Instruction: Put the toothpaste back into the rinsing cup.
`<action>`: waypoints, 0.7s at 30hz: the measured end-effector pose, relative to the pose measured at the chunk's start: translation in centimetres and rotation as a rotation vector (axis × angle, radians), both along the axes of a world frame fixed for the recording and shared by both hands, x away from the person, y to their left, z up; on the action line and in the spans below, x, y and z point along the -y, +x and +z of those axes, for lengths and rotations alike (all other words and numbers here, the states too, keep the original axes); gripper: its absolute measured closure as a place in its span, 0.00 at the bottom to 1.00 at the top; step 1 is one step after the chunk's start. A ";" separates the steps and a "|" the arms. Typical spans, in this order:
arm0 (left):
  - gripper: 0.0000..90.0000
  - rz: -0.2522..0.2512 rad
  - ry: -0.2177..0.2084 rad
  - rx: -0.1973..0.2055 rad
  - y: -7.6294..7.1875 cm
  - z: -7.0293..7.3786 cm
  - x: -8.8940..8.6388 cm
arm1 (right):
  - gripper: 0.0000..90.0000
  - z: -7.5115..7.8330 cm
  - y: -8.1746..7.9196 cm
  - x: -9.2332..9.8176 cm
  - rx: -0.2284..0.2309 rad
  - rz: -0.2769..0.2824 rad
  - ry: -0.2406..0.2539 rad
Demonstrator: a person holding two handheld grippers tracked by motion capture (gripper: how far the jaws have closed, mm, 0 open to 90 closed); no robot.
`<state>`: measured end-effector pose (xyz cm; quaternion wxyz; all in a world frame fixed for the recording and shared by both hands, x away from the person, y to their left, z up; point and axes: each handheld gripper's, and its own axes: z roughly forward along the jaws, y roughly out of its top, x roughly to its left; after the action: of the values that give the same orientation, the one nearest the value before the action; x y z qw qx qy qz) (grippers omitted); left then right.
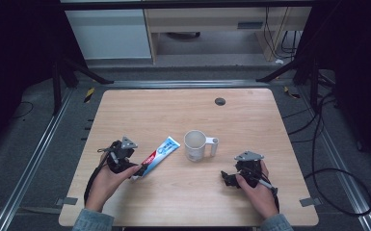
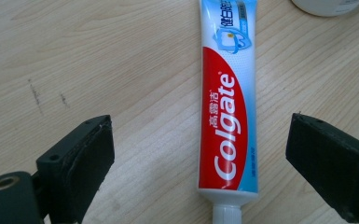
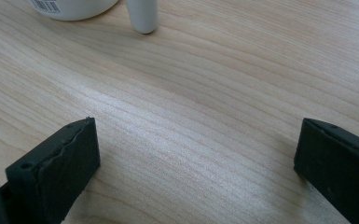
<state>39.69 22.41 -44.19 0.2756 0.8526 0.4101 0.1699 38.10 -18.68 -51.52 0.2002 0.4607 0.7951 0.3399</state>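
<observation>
A red, white and blue Colgate toothpaste tube point(image 1: 158, 155) lies flat on the wooden table point(image 1: 250, 115), its white cap toward the person. My left gripper point(image 1: 134, 169) is open at the cap end. In the left gripper view the tube point(image 2: 228, 107) lies between the two wide-apart jaws, touching neither, with the cap point(image 2: 227, 214) at the bottom. A white mug point(image 1: 195, 145) stands upright in the middle, handle to the right. My right gripper point(image 1: 227, 179) rests open near the front right; its view has bare wood between the jaws and the mug's base point(image 3: 72, 7) and handle point(image 3: 142, 16) ahead.
A small dark round grommet point(image 1: 220, 101) sits near the table's far edge. Black frame legs and cables surround the table on the grey floor, with a cabinet behind.
</observation>
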 end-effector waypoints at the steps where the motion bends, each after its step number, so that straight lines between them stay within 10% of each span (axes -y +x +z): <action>1: 0.08 -0.007 0.007 -0.006 0.1 0.0 0.3 | 0.00 0.0 0.0 0.0 -0.001 -0.001 0.000; 21: 0.09 -0.082 0.145 -0.145 3.3 2.4 3.6 | 0.00 0.0 0.0 0.1 0.006 0.005 -0.007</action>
<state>42.96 18.82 -41.78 0.1898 0.8963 0.3804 0.1257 38.14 -18.74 -51.55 0.2034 0.4571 0.7966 0.3392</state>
